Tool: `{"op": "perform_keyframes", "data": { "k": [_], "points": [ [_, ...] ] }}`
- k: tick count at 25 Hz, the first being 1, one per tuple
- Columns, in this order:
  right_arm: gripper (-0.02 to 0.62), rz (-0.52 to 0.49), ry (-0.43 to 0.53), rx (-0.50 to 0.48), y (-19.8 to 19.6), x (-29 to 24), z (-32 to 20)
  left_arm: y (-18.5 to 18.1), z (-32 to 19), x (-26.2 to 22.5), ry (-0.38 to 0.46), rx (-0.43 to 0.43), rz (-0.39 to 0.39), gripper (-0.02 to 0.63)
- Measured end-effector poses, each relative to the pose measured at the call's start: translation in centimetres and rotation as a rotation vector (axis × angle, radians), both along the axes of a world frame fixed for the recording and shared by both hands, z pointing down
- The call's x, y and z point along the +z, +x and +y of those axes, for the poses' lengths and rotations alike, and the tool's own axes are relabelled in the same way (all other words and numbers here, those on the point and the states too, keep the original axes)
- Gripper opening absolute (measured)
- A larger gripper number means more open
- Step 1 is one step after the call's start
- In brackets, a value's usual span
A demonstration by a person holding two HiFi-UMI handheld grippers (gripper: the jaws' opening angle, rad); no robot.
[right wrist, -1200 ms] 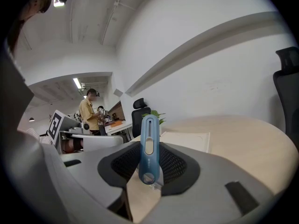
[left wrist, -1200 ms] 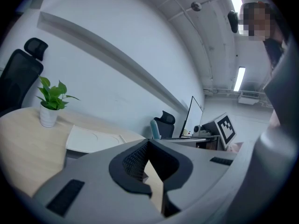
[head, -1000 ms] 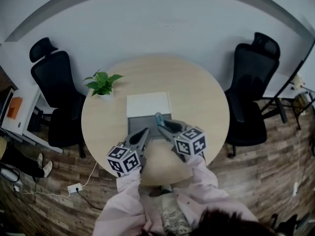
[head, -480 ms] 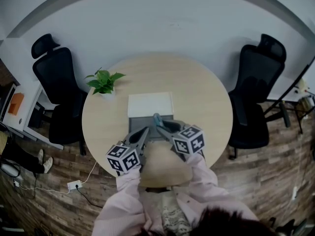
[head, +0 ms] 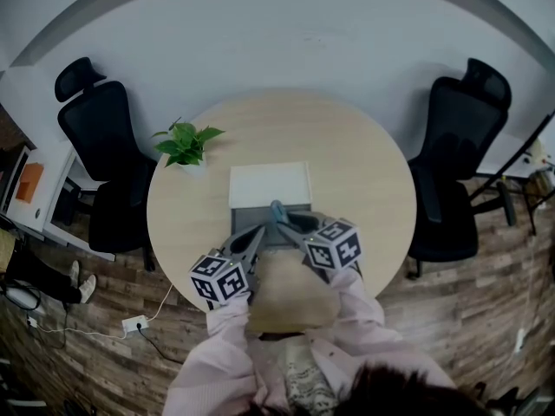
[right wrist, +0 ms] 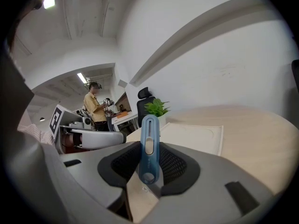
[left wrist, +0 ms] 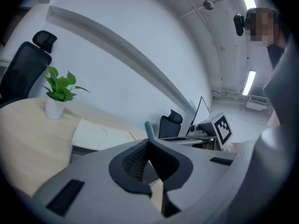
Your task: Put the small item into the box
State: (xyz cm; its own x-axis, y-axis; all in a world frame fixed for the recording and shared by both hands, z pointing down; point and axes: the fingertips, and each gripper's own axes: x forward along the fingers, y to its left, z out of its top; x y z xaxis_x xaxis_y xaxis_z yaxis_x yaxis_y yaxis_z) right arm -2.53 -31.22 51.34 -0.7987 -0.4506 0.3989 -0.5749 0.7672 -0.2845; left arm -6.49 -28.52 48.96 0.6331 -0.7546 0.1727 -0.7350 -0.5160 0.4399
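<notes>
blue item (right wrist: pixel 149 146) 1 | box (head: pixel 269 185) 1 | chairs (head: pixel 97 159) (head: pixel 457 159) 2 | plant (head: pixel 186 143) 1

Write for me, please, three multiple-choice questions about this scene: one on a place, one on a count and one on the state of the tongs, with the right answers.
1. Where does the potted plant stand?
A. on the table, left of the box
B. inside the box
C. on a chair seat

2. How many black chairs stand at the table?
A. one
B. two
C. four

3. What is the state of the right tongs?
A. open and empty
B. shut on the blue item
C. shut on a leaf

Answers:
1 A: the head view shows its pot on the wood beside the box.
2 B: one chair stands at each side of the table.
3 B: the right gripper view shows the pads pressing on the blue item.
</notes>
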Motion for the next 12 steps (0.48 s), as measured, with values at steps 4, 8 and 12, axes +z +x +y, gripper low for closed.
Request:
{"op": "perform_keyframes", "data": {
  "k": [4,8,12],
  "points": [
    [0.129,0.009,-0.017,0.004,-0.4,0.6,-0.6,-0.1,-0.3,1.0,-0.027,0.019,0.006,0.011],
    [0.129,0.028,-0.032,-0.001,-1.0,1.1,-1.1,-0.4,-0.8,1.9,-0.054,0.031,0.026,0.011],
    [0.129,0.044,-0.042,-0.007,-1.3,1.2,-1.6,-0.7,-1.4,2.6,-0.079,0.043,0.033,0.011]
  ]
}}
